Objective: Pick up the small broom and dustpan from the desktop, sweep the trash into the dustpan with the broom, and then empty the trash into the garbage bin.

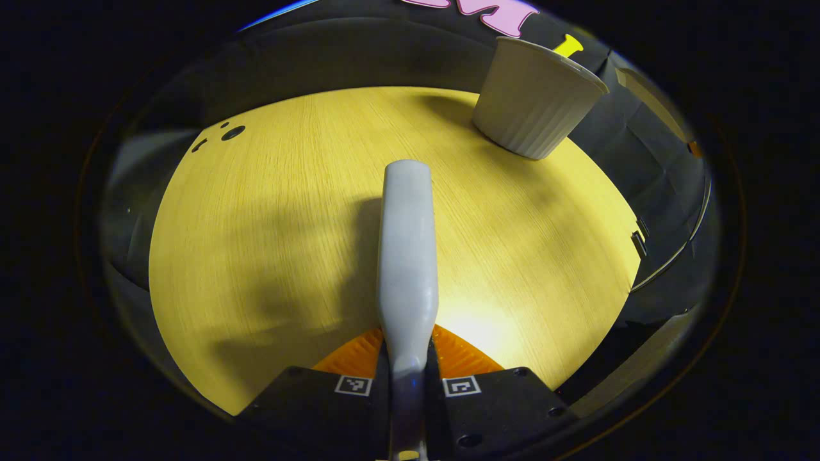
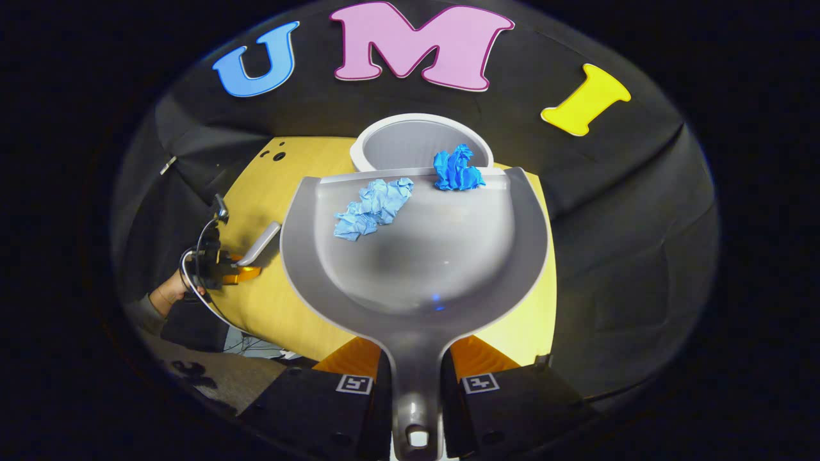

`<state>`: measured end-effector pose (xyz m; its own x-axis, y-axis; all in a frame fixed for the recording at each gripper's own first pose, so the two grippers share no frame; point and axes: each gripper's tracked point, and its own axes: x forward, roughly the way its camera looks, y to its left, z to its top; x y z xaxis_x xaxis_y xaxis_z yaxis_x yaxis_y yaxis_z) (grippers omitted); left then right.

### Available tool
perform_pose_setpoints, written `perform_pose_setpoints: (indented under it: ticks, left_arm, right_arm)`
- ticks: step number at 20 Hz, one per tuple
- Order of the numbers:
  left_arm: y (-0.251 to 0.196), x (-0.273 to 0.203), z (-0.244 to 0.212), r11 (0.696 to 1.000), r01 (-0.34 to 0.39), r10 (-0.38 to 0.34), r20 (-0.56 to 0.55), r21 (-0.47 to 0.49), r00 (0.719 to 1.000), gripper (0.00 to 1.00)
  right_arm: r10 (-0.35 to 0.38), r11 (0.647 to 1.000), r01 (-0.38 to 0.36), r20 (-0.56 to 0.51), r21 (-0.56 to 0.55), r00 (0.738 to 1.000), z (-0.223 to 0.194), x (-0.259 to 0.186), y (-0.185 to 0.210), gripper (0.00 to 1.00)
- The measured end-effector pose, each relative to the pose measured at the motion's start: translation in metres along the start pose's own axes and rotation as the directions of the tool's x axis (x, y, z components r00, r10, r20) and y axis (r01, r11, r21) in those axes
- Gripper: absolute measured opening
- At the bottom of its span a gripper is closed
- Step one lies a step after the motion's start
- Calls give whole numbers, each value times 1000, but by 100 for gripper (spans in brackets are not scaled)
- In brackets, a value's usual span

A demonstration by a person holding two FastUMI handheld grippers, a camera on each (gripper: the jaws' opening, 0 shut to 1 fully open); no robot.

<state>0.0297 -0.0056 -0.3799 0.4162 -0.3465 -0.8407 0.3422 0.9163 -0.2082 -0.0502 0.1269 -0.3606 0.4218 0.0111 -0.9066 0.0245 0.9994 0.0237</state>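
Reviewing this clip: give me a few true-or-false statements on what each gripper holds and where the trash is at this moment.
1. The right gripper is shut on the dustpan handle. True.
2. The dustpan is empty. False: two crumpled blue paper wads lie near its front lip.
3. The left gripper is shut on the broom handle. True.
4. The garbage bin lies tipped on its side. False: it stands upright on the desktop, just beyond the dustpan's lip.
5. Both wads already lie inside the bin. False: both rest on the dustpan.
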Motion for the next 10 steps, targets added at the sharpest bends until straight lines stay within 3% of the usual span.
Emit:
perform_pose_setpoints:
  ticks: [4,10]
  left_arm:
    - [6,6,-8,1000,-3,3,-3,-23,1000,26]
    - [7,9,-7,1000,-1,1,2,-24,1000,26]
  right_arm:
    - [-52,998,52,12,-36,999,-13,21,9,36]
    - [-175,969,162,-51,-185,983,4,7,1,35]
